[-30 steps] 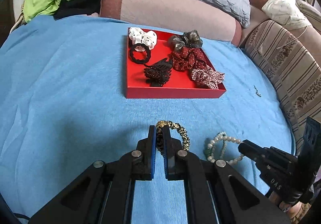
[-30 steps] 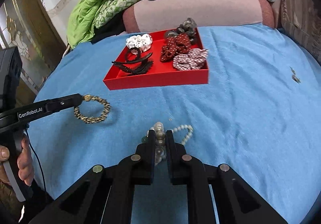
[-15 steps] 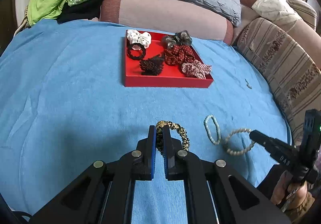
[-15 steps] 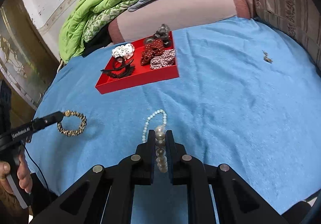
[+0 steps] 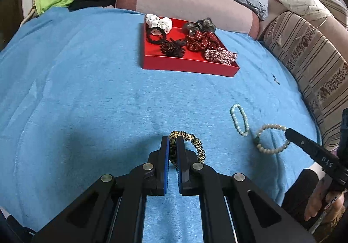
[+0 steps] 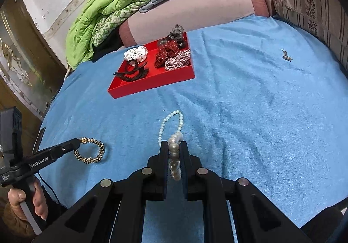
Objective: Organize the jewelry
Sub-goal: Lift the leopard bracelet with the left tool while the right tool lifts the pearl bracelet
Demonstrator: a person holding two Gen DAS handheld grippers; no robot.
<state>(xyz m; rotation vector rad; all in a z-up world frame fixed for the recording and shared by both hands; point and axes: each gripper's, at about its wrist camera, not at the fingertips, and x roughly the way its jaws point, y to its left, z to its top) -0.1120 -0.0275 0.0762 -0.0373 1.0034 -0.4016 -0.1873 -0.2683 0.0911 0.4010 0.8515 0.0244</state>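
Observation:
My left gripper (image 5: 173,141) is shut on a leopard-print hair tie (image 5: 191,145) and holds it above the blue cloth; it also shows in the right wrist view (image 6: 90,151). My right gripper (image 6: 174,147) is shut on a cream pearl bracelet (image 6: 174,156), seen hanging from it in the left wrist view (image 5: 270,139). A pale blue bead bracelet (image 5: 239,120) lies on the cloth, just ahead of my right gripper (image 6: 170,125). A red tray (image 5: 187,63) farther back holds several scrunchies and a black hair claw (image 5: 173,47).
The blue cloth (image 5: 87,90) covers a rounded surface. A small dark trinket (image 6: 286,55) lies on it at the right. Pillows and a green quilt (image 6: 104,16) lie behind the tray. A striped sofa (image 5: 315,64) borders the right side.
Both grippers have risen and drawn back from the tray. The pearl bracelet has come off the cloth in my right gripper, leaving the blue bead bracelet lying alone.

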